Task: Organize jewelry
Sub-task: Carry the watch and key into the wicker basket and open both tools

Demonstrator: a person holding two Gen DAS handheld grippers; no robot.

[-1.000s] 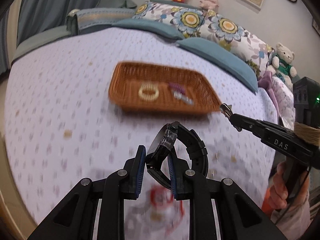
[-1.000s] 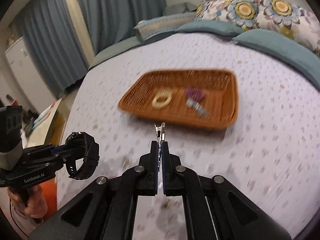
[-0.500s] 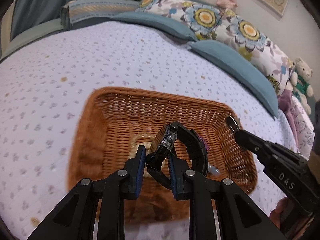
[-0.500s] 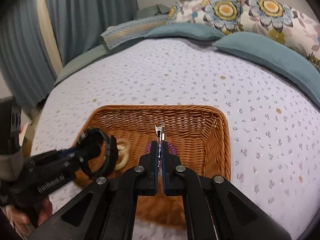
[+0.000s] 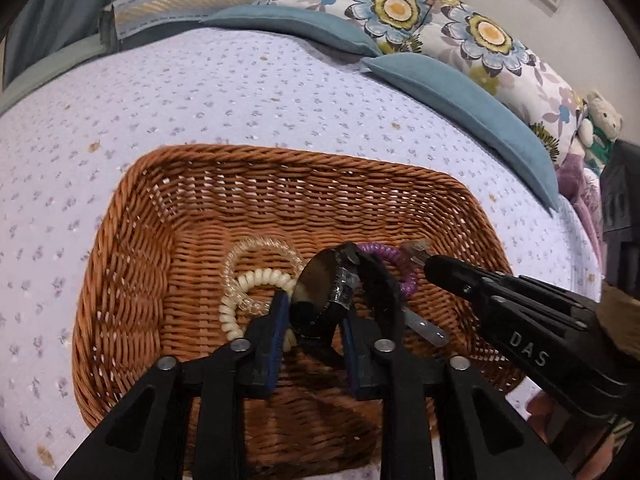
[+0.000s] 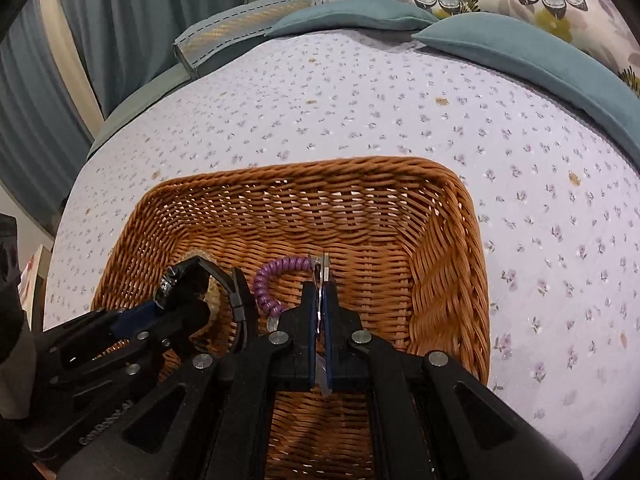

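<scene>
A brown wicker basket (image 5: 132, 264) (image 6: 448, 248) lies on the bed. My left gripper (image 5: 312, 312) is shut on a black wristwatch (image 5: 324, 292) and holds it low inside the basket; it also shows in the right wrist view (image 6: 192, 284). My right gripper (image 6: 321, 280) is shut on a small metal hair clip (image 6: 322, 266), inside the basket beside the left one. In the basket lie a cream coil hair tie (image 5: 248, 284), a clear coil tie (image 5: 256, 250), a purple coil tie (image 5: 396, 264) (image 6: 268, 280) and a silver clip (image 5: 424, 326).
The bed has a lilac flowered sheet (image 5: 240, 92). Teal cushions (image 5: 460, 88) and floral pillows (image 5: 480, 36) lie at the far side, a teddy bear (image 5: 602, 116) at the right. Blue curtains (image 6: 80, 40) hang at the left.
Both grippers have moved forward and down into the basket, the watch and the clip still held. The basket now fills the view.
</scene>
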